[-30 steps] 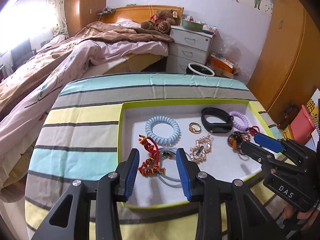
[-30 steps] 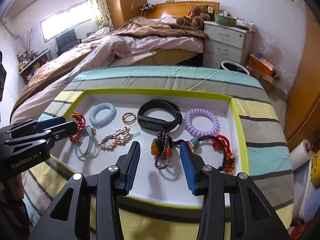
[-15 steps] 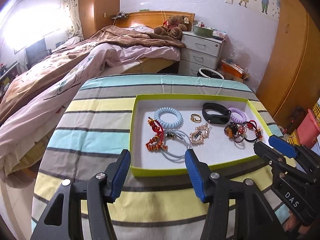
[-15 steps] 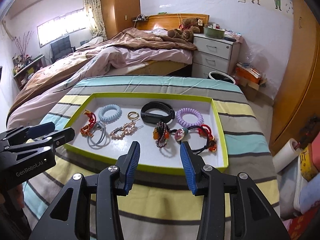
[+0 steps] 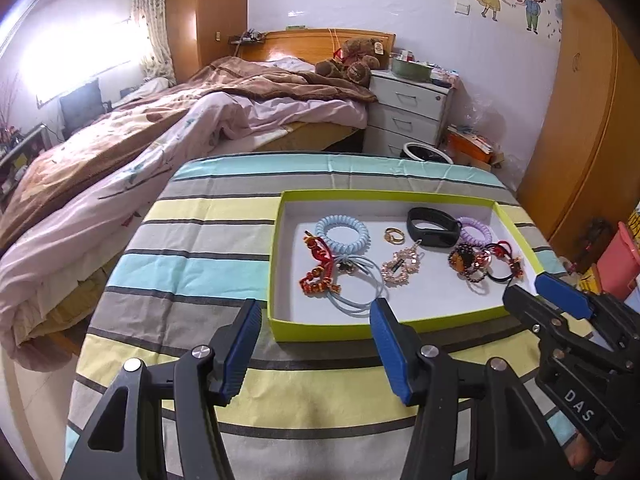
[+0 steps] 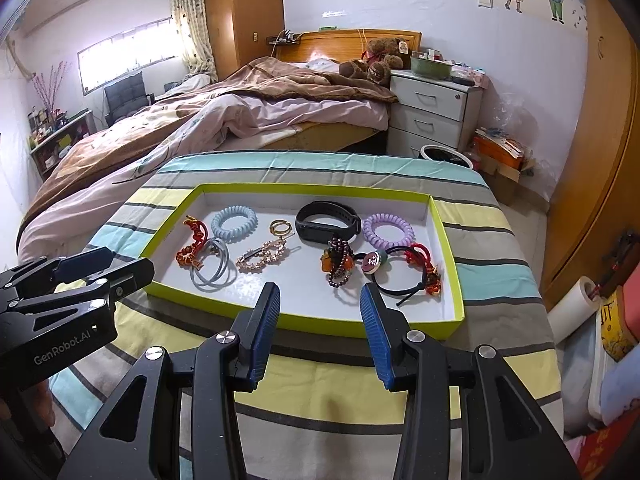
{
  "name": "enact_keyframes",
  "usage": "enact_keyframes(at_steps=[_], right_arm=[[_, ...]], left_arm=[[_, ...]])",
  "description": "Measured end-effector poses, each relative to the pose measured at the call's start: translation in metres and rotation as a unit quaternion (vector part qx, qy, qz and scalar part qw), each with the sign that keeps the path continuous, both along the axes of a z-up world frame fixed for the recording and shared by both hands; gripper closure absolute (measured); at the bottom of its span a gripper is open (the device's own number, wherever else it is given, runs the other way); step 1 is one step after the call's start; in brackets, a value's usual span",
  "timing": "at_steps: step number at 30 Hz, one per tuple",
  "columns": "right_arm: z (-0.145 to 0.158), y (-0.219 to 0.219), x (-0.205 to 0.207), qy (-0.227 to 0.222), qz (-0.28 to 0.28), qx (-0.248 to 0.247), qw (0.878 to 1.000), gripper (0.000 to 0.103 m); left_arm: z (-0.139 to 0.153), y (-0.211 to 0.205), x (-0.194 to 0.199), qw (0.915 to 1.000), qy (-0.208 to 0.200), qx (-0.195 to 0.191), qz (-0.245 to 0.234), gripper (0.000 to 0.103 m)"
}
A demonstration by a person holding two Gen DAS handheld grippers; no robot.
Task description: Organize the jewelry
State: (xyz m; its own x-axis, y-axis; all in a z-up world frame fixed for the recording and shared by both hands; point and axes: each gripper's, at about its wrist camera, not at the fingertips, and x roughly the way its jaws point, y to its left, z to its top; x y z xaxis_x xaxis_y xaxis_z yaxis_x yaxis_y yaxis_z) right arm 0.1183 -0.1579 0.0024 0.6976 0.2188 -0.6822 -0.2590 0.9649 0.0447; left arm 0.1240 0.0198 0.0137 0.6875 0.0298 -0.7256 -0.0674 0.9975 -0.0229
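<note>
Now pulled back from the tray, I hold my left gripper and right gripper wide and empty; all the jewelry lies ahead inside it, apparently sorted

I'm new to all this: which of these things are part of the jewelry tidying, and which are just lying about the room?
Part of the job:
- green-rimmed tray
- blue coil band
- gold rings
- black wristband
- purple coil band
- rhinestone clip
- bead bracelet

Just lying about:
- teddy bear
- nightstand
- bed
</note>
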Motion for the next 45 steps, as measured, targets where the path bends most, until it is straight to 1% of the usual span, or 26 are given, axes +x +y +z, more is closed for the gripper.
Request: enact_keyframes(at_steps=[2, 29, 45], right_arm=[[0.0003, 0.0012, -0.0005, 0.000, 0.002, 0.001, 1.000, 0.060], [0.0038, -0.0020, -0.0019, -0.002, -0.003, 0.005, 1.000, 0.060], [0.0056, -0.0026, -0.0020, -0.002, -0.005, 0.005, 1.000, 0.060]], left_arm=[[-0.0008, -0.0019, -0.0005, 1.0000, 0.002, 0.005, -0.002, 0.047], [0.0008, -0.0044, -0.0050, 0.9999, 0.001, 0.001, -0.010, 0.047], [-0.0004, -0.0102, -0.0050, 0.9999, 0.007, 0.006, -0.014, 0.047]])
